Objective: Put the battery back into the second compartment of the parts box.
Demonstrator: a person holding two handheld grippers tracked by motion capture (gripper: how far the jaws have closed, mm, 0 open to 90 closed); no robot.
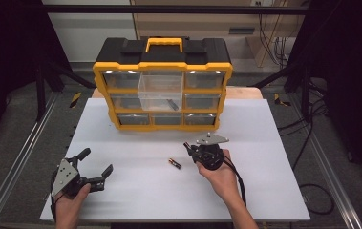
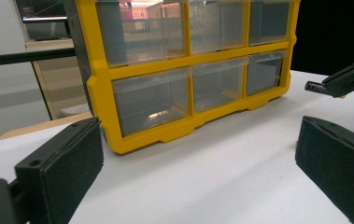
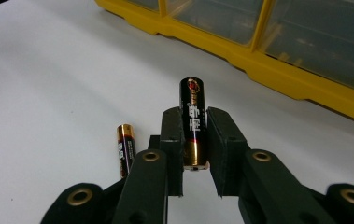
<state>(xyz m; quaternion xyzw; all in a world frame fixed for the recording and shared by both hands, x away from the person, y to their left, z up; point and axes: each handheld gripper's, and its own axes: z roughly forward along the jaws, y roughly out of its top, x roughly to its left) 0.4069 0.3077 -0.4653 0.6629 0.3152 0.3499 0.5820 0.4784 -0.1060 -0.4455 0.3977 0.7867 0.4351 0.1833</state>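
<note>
My right gripper (image 3: pixel 194 122) is shut on a black and gold battery (image 3: pixel 193 122), which stands lengthwise between the pads and sticks out past the tips. In the high view that gripper (image 1: pixel 188 145) hangs over the white table's middle, in front of the organizer. A second battery (image 1: pixel 175 163) lies flat on the table just left of it, also visible as the loose battery (image 3: pixel 125 149) under the right jaws. My left gripper (image 1: pixel 97 164) rests at the near left, jaws wide open with nothing between the pads (image 2: pixel 62 163).
A yellow and black drawer organizer (image 1: pixel 162 67) stands at the back of the white table (image 1: pixel 264 191). Its top middle clear drawer (image 1: pixel 161 90) is pulled out, with a small dark item inside. Its yellow frame (image 2: pixel 165 130) faces the left gripper.
</note>
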